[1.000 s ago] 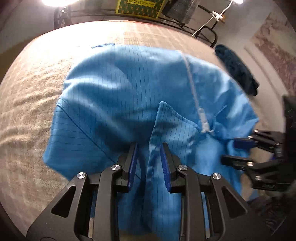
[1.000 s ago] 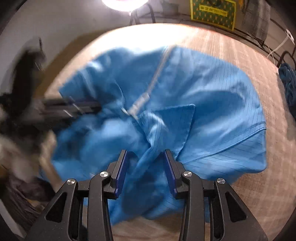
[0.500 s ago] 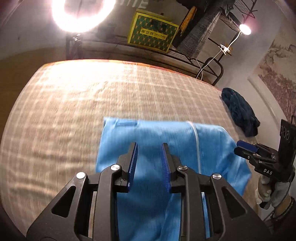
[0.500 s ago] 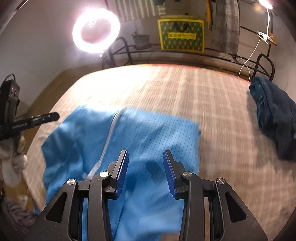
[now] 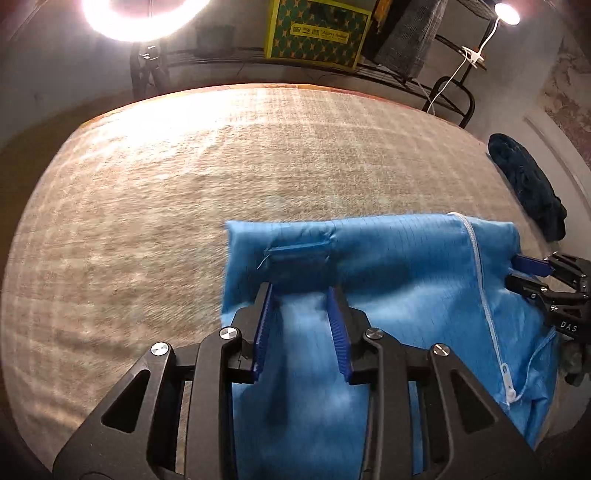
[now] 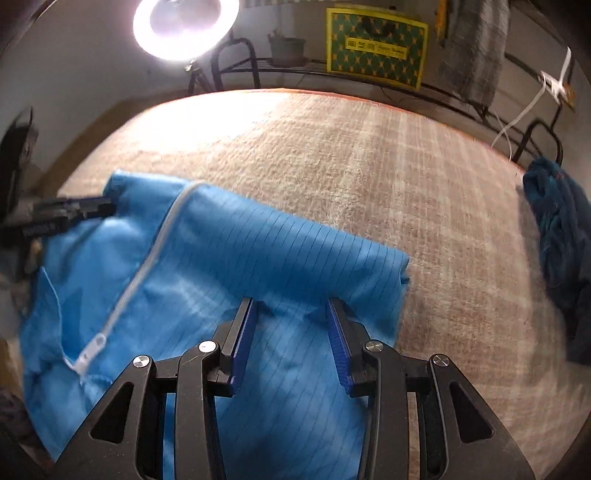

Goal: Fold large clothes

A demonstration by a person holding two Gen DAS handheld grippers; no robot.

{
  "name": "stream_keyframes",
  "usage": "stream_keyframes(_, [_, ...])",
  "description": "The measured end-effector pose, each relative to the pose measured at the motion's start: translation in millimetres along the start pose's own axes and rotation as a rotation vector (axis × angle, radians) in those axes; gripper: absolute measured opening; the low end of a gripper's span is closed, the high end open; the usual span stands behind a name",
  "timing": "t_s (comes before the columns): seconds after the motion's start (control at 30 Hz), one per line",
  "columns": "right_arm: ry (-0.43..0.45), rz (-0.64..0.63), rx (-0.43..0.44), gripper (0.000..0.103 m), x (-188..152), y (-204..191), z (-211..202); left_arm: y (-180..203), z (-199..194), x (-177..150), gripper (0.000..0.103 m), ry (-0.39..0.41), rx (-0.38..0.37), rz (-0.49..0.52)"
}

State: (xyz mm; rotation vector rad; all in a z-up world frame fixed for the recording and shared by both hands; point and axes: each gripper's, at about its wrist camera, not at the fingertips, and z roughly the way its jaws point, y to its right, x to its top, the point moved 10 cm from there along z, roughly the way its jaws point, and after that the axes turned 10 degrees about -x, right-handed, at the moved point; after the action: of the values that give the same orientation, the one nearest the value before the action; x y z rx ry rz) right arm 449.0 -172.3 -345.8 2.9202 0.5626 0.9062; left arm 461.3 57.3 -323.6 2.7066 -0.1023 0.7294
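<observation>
Item one: blue garment (image 5: 388,266), pinstriped, with a white zipper (image 5: 480,295) running down its front. It is lying on the beige checked blanket (image 5: 184,206), folded over so that a straight fold edge is facing away from me, and its near part is hanging off the blanket's near edge toward me.

Item two: my left gripper (image 5: 301,325). Its jaws are opening, and the blue cloth is passing between the ribbed blue pads; I cannot tell whether the pads are pressing on it.

Item three: my right gripper (image 6: 290,339). I am holding it with its jaws partly spread, the garment's cloth bunching between the pads near the fold's right corner; whether the pads are gripping the cloth I cannot tell. In the left wrist view it is showing at the right edge, its tips beside the garment's corner.

Item four: dark teal clothing (image 6: 561,251), lying heaped at the blanket's right side, well apart from the blue garment.

Item five: ring lamp (image 6: 184,26), shining beyond the blanket's far edge, with a yellow-and-green box (image 6: 375,51) standing on a black metal rack (image 6: 258,66).
</observation>
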Motion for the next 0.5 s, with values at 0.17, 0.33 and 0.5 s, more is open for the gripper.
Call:
stream_keyframes(0.17, [0.014, 0.061, 0.057, 0.037, -10, 17, -39, -17, -53, -6, 0.032, 0.066, -0.095, -0.107])
stream_keyframes(0.33, [-0.021, 0.104, 0.142, 0.037, -37, 13, -55, -10, -69, -45, 0.032, 0.019, -0.124, -0.068])
stream_keyframes(0.5, [-0.121, 0.069, 0.112, 0.037, -77, 1, -43, -32, -51, -84, 0.033, -0.081, -0.026, -0.088])
